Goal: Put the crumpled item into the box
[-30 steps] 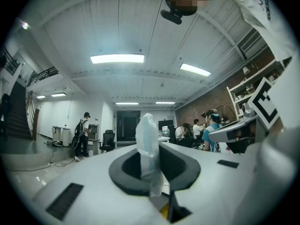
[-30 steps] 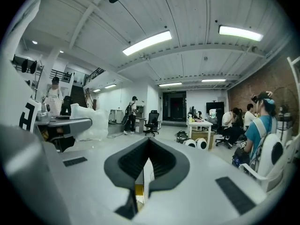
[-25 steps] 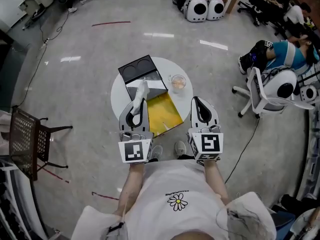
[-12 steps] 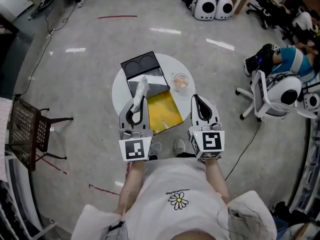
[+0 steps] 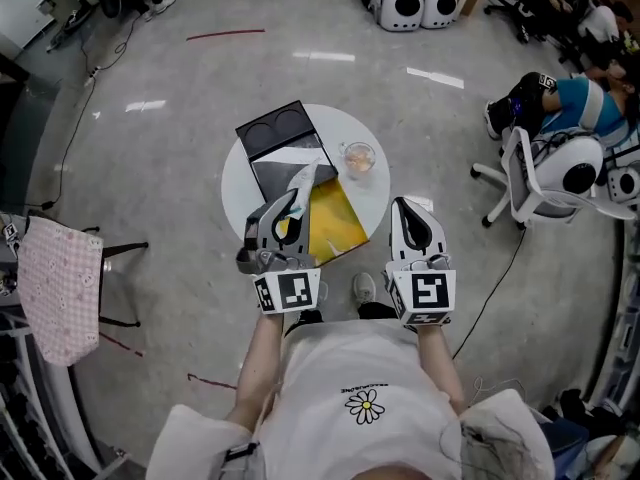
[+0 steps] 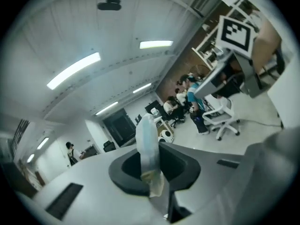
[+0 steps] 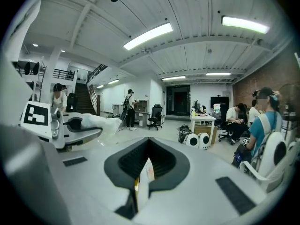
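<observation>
The left gripper (image 5: 288, 208), at the centre of the head view, is nearly closed, pinching the crumpled item (image 5: 302, 180) by its lower end over the left edge of the open box (image 5: 340, 230) on the round desk (image 5: 375, 193). If dropped here, it could catch the rim and fall outside. The right gripper (image 5: 410, 210) is closed.

We are looking down on a round white table (image 5: 372, 198), with a glass (image 5: 357, 158) sitting on it toward 1 o'clock. Out at 9 o'clock from the table, a pink cloth (image 5: 60, 288) is hanging over a chair (image 5: 125, 253). Two white pods (image 5: 400, 13) are standing on the floor at 12 to 1 o'clock, and red tape (image 5: 225, 35) is lying at 11. At 3 o'clock an office chair (image 5: 520, 173) is standing near a person in blue (image 5: 565, 98), who is sitting at 2. Overhead, strip lights (image 7: 147, 35) are glowing, and another person (image 7: 128, 109) is standing near stairs (image 7: 86, 100).
</observation>
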{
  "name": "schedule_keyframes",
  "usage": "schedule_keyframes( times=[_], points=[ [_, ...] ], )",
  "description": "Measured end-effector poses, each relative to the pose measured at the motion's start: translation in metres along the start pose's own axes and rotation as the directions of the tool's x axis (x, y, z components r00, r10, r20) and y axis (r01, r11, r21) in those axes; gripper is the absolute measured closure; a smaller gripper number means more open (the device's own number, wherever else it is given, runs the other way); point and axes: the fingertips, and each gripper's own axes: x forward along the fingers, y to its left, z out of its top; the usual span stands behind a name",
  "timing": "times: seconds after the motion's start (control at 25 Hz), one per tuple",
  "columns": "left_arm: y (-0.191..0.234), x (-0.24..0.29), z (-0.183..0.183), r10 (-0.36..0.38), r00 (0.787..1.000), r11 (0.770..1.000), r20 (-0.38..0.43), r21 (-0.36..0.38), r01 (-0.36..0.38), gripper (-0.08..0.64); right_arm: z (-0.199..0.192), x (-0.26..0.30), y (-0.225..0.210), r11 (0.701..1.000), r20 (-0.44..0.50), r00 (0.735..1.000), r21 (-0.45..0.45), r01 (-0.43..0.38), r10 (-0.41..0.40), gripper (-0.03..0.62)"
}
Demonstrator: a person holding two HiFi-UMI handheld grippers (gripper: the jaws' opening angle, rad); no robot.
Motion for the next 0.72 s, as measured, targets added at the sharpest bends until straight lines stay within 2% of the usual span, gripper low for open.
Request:
schedule_keyframes(
  times=[0.08,0.2,0.32,0.44,0.56,0.64,0.72],
  points=[
    [-0.015,0.01,-0.01,-0.057,0.998,0.991,-0.028,0.12,0.06,0.518,-0.004,-0.006,-0.005,1.0,-0.013,1.0,-0.001,0.023,-0.023,0.589],
    [-0.036,0.024,-0.029,-0.14,0.988,0.954,-0.071,0.258,0.154,0.518,-0.01,-0.016,-0.012,0.998,-0.031,0.998,0.003,0.062,-0.062,0.589],
    [-0.057,0.038,-0.048,-0.221,0.968,0.907,-0.115,0.342,0.248,0.518,-0.016,-0.023,-0.019,0.995,-0.049,0.994,0.009,0.102,-0.101,0.589],
    [-0.082,0.048,-0.071,-0.298,0.94,0.856,-0.166,0.389,0.34,0.518,-0.023,-0.032,-0.023,0.991,-0.077,0.988,0.016,0.136,-0.134,0.589],
    [-0.111,0.057,-0.1,-0.373,0.896,0.799,-0.242,0.408,0.442,0.518,-0.029,-0.04,-0.026,0.986,-0.096,0.982,0.02,0.165,-0.162,0.589],
    [-0.131,0.061,-0.124,-0.417,0.85,0.752,-0.321,0.403,0.521,0.518,-0.033,-0.046,-0.027,0.983,-0.108,0.977,0.022,0.185,-0.181,0.589],
    [-0.148,0.062,-0.15,-0.45,0.794,0.701,-0.41,0.389,0.598,0.518,-0.036,-0.053,-0.026,0.978,-0.123,0.972,0.025,0.206,-0.201,0.589]
  ],
)
